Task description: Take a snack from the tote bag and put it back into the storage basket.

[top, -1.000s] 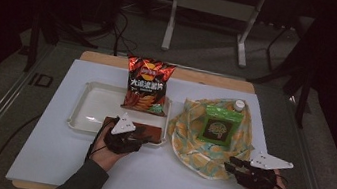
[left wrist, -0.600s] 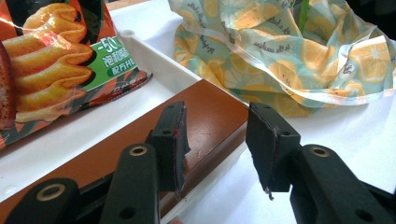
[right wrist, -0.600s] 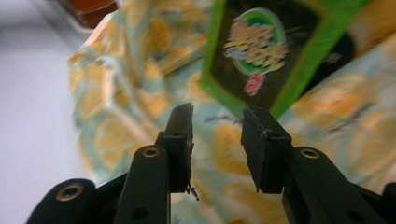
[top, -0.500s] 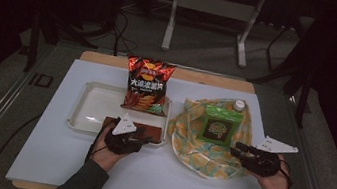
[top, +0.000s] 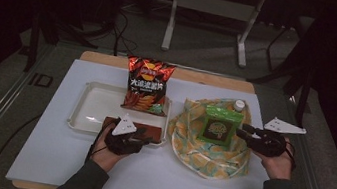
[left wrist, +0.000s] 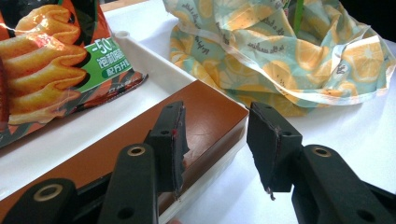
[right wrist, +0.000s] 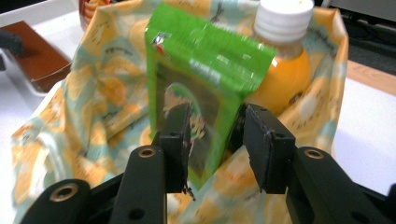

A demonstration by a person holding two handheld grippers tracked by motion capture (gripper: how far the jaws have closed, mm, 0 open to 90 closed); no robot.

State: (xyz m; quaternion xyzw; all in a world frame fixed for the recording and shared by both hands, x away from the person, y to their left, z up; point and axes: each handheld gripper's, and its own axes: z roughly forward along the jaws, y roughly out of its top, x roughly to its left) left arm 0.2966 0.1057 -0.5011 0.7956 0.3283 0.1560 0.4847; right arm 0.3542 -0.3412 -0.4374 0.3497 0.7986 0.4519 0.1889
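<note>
Dim and murky in the high view — dark beyond the table [top: 43,141], colours muddy, grain throughout. Much brighter in both gripper views. White tray [left wrist: 70,135] washed out left of the left gripper [left wrist: 215,144] fingertips, table glaring to their right. Green packet [right wrist: 201,84] motion-smeared just past the right gripper [right wrist: 215,147] fingertips — sheen on its top edge; orange bottle [right wrist: 282,70] soft behind it.

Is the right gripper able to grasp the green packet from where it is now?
Probably yes: the right gripper already has its open jaws around the edge of the green packet, with nothing between.
</note>
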